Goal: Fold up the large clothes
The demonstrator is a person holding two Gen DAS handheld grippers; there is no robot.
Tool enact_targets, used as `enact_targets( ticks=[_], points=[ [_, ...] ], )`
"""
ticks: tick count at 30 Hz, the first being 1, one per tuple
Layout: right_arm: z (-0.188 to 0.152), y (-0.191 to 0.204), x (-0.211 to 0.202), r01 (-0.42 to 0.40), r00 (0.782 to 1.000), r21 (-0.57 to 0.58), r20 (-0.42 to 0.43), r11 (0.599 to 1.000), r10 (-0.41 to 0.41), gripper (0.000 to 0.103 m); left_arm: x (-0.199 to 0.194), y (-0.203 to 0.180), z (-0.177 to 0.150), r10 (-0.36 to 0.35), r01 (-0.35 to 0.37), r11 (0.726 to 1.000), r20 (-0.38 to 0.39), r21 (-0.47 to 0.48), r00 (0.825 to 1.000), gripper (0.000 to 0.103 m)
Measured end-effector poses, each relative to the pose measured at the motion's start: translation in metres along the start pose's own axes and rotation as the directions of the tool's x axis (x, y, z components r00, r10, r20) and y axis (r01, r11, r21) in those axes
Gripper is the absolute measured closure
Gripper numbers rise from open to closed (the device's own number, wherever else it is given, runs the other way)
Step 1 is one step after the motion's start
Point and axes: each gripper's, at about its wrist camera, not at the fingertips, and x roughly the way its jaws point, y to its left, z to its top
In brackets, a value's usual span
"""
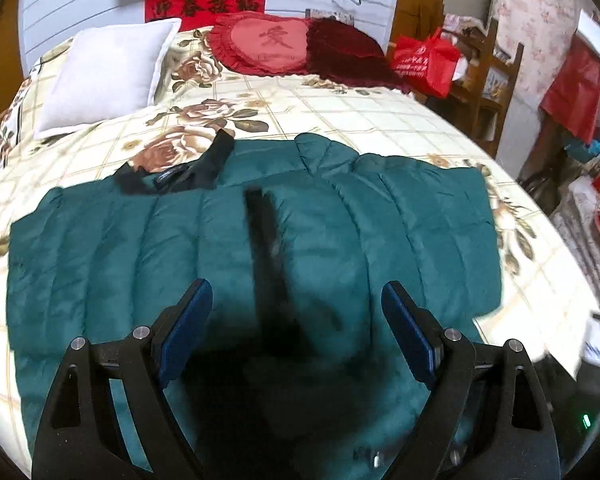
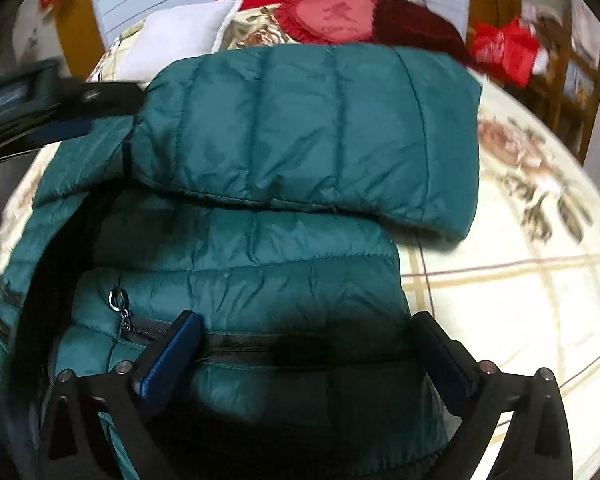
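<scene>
A teal quilted jacket [image 1: 180, 248] lies spread on the bed, its black collar lining [image 1: 188, 172] at the far left and a dark zipper strip [image 1: 266, 248] running down its middle. My left gripper [image 1: 296, 300] hovers open above the jacket with nothing between its blue pads. In the right wrist view a folded-over part of the jacket [image 2: 312, 128] rests across the body. A zipped pocket with a ring pull [image 2: 118, 300] shows near my right gripper [image 2: 304, 328]. That gripper stands wide open just above the fabric. The left gripper [image 2: 60, 120] shows blurred at the upper left.
The bed has a cream floral cover [image 1: 340, 112]. At its head lie a white pillow [image 1: 108, 76], a red heart cushion [image 1: 268, 44] and a dark red cushion [image 1: 344, 48]. A red bag [image 1: 424, 60] sits on wooden furniture beyond the right bed edge.
</scene>
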Motion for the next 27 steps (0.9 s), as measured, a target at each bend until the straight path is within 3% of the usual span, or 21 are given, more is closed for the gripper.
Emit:
enact_targets(
  ticks=[3,5,7,8,9,10,13,18,23,27],
  points=[
    [0.0,-0.001,0.001,-0.005,1.0,0.007,-0.004,1.0,0.005,0.0,0.027,0.002,0.008,0.026,-0.027,0.999,-0.048,-0.022,0.999,0.016],
    [-0.001,0.0,0.002,0.003,1.0,0.002,-0.003,1.0,-0.003,0.0,0.039,0.005,0.007,-0.001,-0.004,0.997,-0.065,-0.08,0.998,0.017],
    [-0.001,0.001,0.002,0.007,1.0,0.003,-0.005,1.0,-0.007,0.0,0.04,0.01,0.002,-0.057,0.051,0.992,-0.044,-0.119,0.997,0.041],
    [-0.001,0.001,0.002,0.009,1.0,0.003,-0.005,1.0,-0.009,0.0,0.042,0.01,0.001,-0.086,0.079,0.988,-0.045,-0.132,0.995,0.07],
    [0.005,0.0,0.004,0.012,1.0,0.002,-0.006,1.0,-0.012,0.0,0.041,0.008,-0.001,-0.095,0.087,0.986,-0.049,-0.138,0.994,0.085],
    [0.005,0.001,0.004,0.016,1.0,0.002,-0.005,1.0,-0.016,0.0,0.038,0.007,-0.001,-0.102,0.095,0.985,-0.039,-0.142,0.994,0.087],
    [0.002,0.006,-0.001,0.042,0.999,0.001,0.015,0.999,-0.042,0.0,0.015,0.008,0.0,-0.122,0.125,0.981,0.029,-0.146,0.992,0.089],
    [0.004,0.023,-0.021,0.11,0.987,-0.035,0.123,0.993,-0.105,0.0,-0.038,0.036,0.008,-0.124,0.148,0.975,0.149,-0.164,0.981,0.089],
    [0.002,0.043,-0.023,0.152,0.978,-0.106,0.161,0.983,-0.134,0.0,-0.079,0.093,0.012,-0.064,0.112,0.971,0.221,-0.213,0.973,0.089],
    [-0.001,0.056,-0.02,0.187,0.973,-0.142,0.163,0.972,-0.163,0.0,-0.093,0.145,0.001,0.001,0.06,0.962,0.223,-0.266,0.975,0.089]
  ],
)
